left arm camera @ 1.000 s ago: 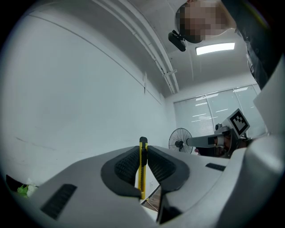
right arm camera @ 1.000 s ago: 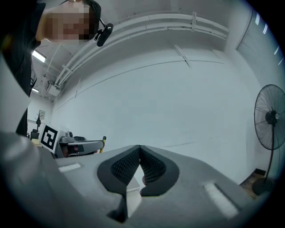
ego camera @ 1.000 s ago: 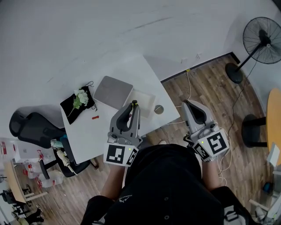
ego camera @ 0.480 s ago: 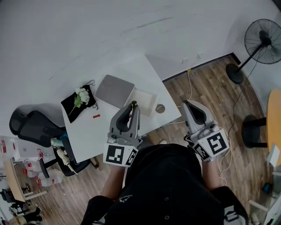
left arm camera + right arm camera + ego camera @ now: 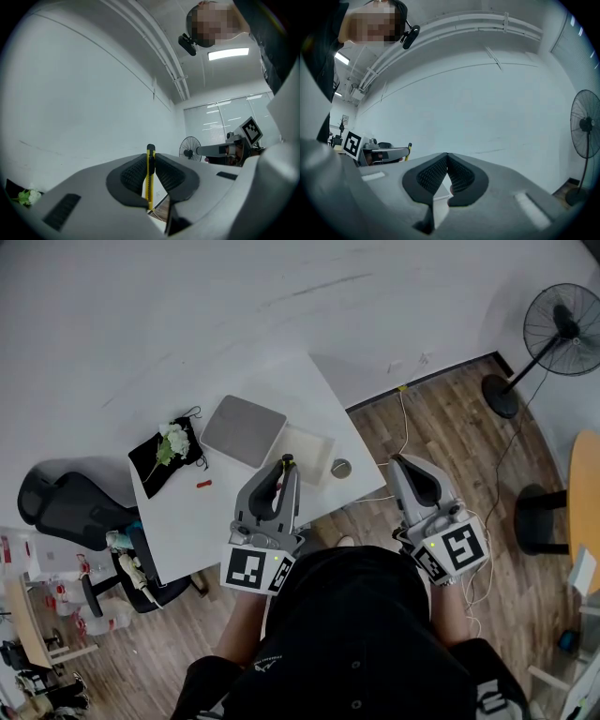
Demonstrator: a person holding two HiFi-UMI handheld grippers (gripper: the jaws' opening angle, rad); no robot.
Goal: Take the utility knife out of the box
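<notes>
Box (image 5: 309, 448) looks empty, its grey lid (image 5: 242, 430) lying just beside it on the white table (image 5: 281, 395). The knife (image 5: 150, 183) is out of the box, upright, pinched between the left gripper's (image 5: 285, 465) fingers over the table's near edge. Right gripper's (image 5: 446, 158) fingers are closed together on nothing, out over the wood floor (image 5: 441, 418). Fan (image 5: 561, 329) stands by the wall.

— Where is the left gripper (image 5: 285, 465) in the head view?
— Just below centre, held level, nose toward 12 o'clock. Its jaws clamp a utility knife (image 5: 150, 187) that stands upright between the pads.
— And the right gripper (image 5: 398, 461)?
— At 3 o'clock of the left one, nose toward 11 o'clock, level. Its jaws meet at the tips with nothing between them. Both forearms (image 5: 242, 620) come in from 6 o'clock.
</notes>
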